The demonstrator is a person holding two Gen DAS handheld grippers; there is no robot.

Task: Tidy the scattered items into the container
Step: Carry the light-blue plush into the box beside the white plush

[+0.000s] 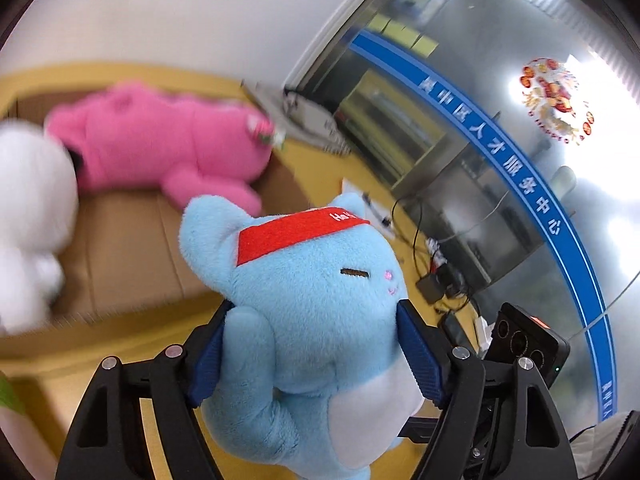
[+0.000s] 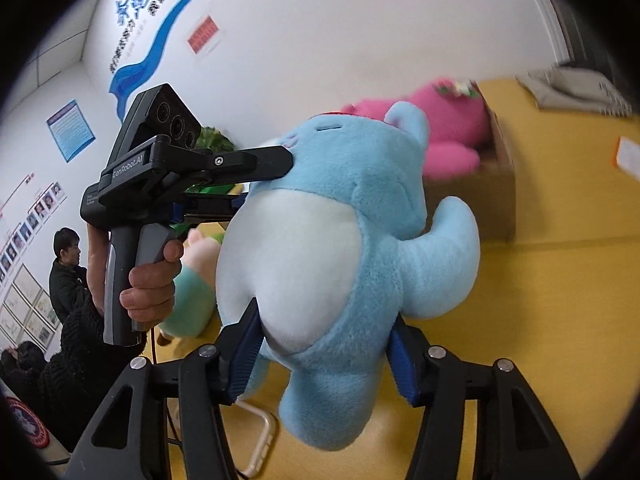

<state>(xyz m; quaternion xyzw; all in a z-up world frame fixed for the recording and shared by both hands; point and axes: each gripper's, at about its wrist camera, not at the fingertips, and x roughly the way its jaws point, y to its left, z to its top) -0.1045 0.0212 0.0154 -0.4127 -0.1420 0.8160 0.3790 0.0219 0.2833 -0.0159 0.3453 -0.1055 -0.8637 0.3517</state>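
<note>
Right now I am gripping the blue plush cat [image 1: 312, 300] with both tools: the left hand-held gripper [image 1: 312, 356] is pinching its neck and shoulders, and the right hand-held gripper [image 2: 320, 356] is squeezing its lower body near the legs. I am holding the toy clear above the yellow tabletop [image 2: 560, 280]. It is looking light and very soft, sinking under the pads, so I am judging the thick trunk the safest hold, since limbs would flop and slip. The cardboard box [image 1: 128, 248] is lying open just ahead, already holding a pink plush [image 1: 160, 148] and a white plush [image 1: 32, 216].
</note>
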